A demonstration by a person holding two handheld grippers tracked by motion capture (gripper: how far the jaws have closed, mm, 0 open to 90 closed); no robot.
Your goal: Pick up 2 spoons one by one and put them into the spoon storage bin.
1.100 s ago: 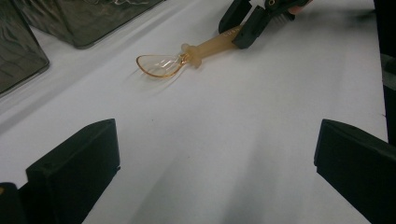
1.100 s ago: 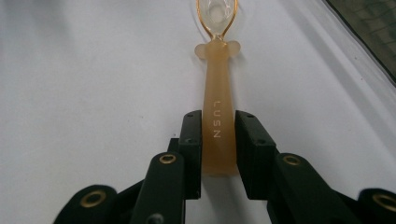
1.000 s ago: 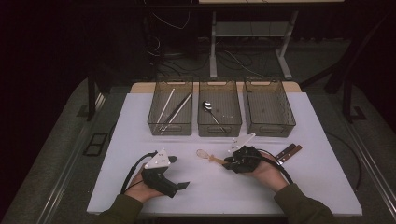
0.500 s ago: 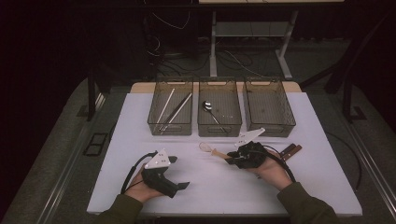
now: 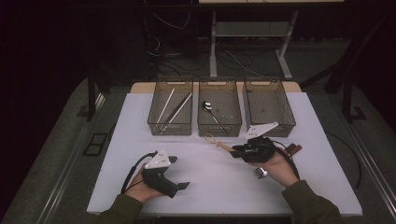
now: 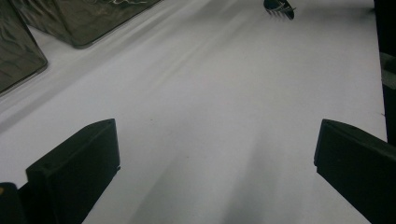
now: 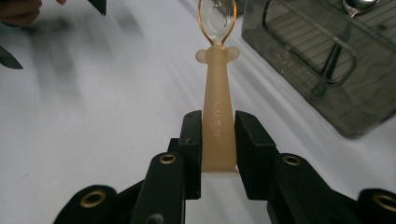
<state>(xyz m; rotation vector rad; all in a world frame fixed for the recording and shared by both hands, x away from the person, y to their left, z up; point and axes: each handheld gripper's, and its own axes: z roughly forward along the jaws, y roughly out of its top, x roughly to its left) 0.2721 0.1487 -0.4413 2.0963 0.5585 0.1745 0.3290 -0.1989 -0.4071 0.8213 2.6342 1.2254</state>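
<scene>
The baby spoon (image 7: 217, 116), tan handle clamped between the right gripper (image 7: 218, 140) jaws, is held above the bench (image 5: 210, 186) near the middle bin (image 5: 219, 122); its clear bowl is cut off at the frame top. The left gripper (image 6: 210, 158) rests wide and empty. A fork (image 5: 259, 172) lies half hidden under the right hand (image 5: 279, 166)

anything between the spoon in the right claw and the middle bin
Nothing visible. The right claw holds the beige spoon above bare table, and the middle bin is open-topped, holding one metal spoon.
</scene>
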